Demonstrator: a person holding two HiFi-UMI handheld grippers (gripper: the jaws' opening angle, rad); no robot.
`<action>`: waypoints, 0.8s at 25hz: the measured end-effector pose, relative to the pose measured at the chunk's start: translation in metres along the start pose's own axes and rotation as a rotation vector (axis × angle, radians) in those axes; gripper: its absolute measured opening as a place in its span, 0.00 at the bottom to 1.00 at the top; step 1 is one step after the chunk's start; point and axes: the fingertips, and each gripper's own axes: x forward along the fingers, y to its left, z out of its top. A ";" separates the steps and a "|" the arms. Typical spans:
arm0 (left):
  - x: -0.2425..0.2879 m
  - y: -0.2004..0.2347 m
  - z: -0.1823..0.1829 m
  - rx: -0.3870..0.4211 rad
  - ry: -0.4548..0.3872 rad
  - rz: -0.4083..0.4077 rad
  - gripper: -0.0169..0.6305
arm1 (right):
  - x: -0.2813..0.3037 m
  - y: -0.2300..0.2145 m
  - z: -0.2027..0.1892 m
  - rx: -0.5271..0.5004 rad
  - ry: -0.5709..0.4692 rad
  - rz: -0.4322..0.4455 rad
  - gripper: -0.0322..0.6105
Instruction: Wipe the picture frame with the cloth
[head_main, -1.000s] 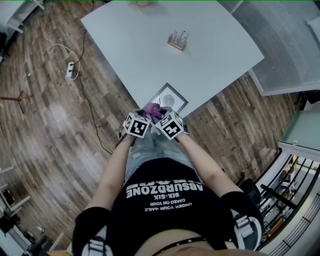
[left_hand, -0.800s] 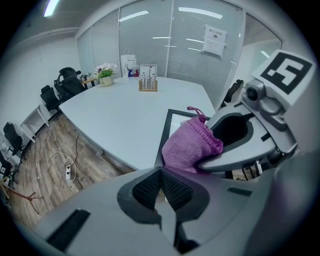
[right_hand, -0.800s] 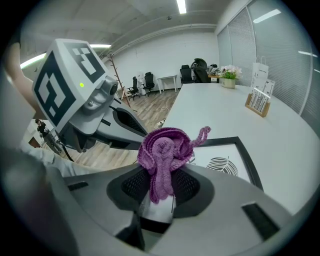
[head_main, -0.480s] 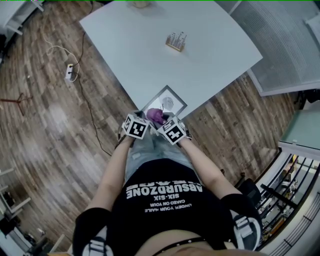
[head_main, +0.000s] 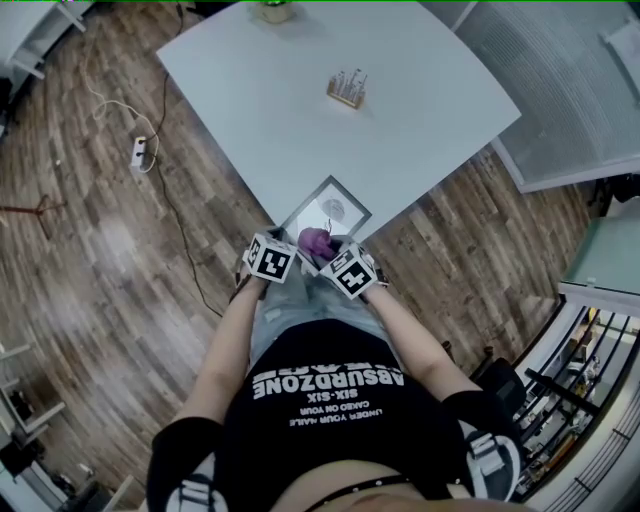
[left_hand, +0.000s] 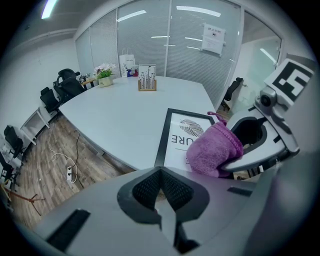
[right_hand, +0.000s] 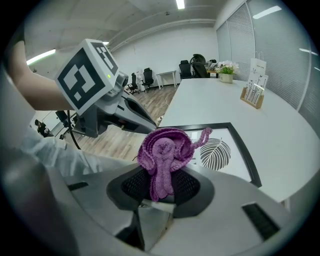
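Right gripper view: right hand-held gripper (right_hand: 160, 189) clamps cloth (right_hand: 165, 150)

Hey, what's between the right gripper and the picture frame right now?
The purple cloth, pinched in the right gripper's jaws, bunches in front of the picture frame; the right gripper view shows it.

Left gripper (left_hand: 161, 175) jaws together; purple cloth (left_hand: 212, 150) over picture frame (left_hand: 175, 127)

Picture frame (head_main: 328, 207) on table (head_main: 290, 100) edge
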 end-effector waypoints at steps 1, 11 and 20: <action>0.000 -0.001 -0.002 -0.001 0.008 0.001 0.05 | 0.000 0.000 0.000 -0.003 0.000 -0.004 0.24; 0.000 0.001 -0.003 0.008 0.027 0.003 0.05 | -0.001 -0.002 -0.001 -0.039 -0.002 -0.018 0.24; 0.000 0.001 -0.003 0.016 0.025 0.001 0.05 | -0.002 -0.011 -0.002 -0.031 0.008 0.001 0.24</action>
